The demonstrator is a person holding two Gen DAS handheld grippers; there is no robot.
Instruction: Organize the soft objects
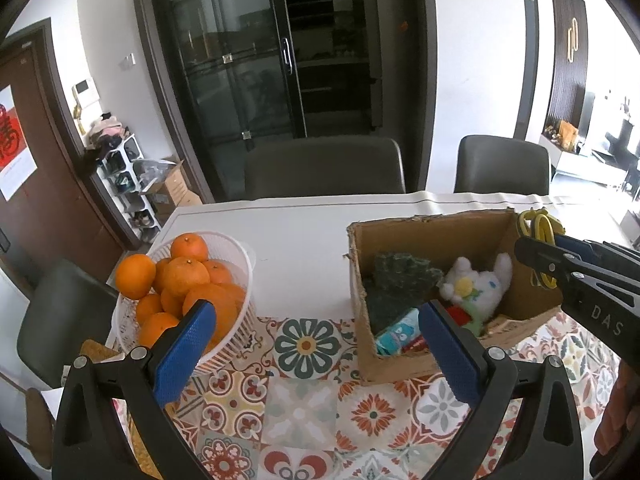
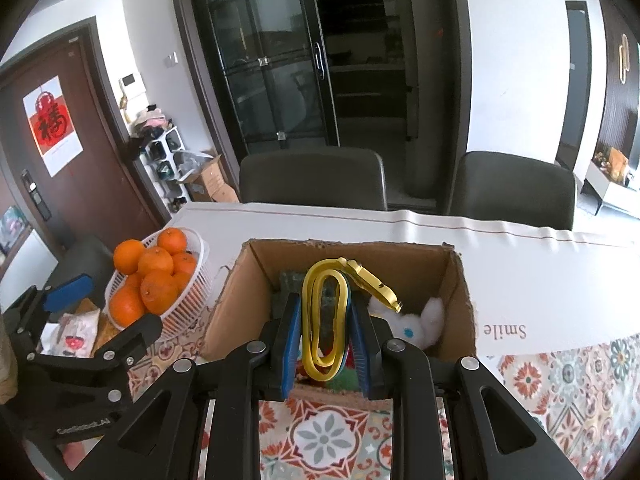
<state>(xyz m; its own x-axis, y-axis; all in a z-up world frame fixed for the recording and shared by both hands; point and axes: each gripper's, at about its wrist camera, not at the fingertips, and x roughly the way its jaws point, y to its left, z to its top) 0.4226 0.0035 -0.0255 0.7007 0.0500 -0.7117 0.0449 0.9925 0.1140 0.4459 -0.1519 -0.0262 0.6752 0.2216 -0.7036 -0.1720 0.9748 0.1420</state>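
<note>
Right gripper (image 2: 326,320): closed on a yellow strap (image 2: 322,320), a looped band pinched between the blue pads; it hangs over the open cardboard box (image 2: 224,308), the strap's free end with a flat yellow tab reaching toward the box's far side.
Left gripper (image 1: 316,324): jaws wide apart and holding nothing; it sits low over the patterned tablecloth (image 1: 304,404), between the fruit basket and the box.
Already in the box: a white plush toy (image 1: 478,284) against the right wall, a dark green knitted piece (image 1: 400,284) at the back left, a small blue printed packet (image 1: 396,338) near the front, and something red beneath — too hidden to name.
Not part of the sorting: a white basket (image 1: 236,332) heaped with oranges (image 1: 186,276), standing on the table left of the box.
Progress: judged well along — several soft items lie inside, and the strap is held above the opening but not yet released.
Left to do: lower and let go of the strap; by the left gripper in the right view lies a pale printed pouch (image 2: 74,332), possibly another item to collect, though I cannot tell.
</note>
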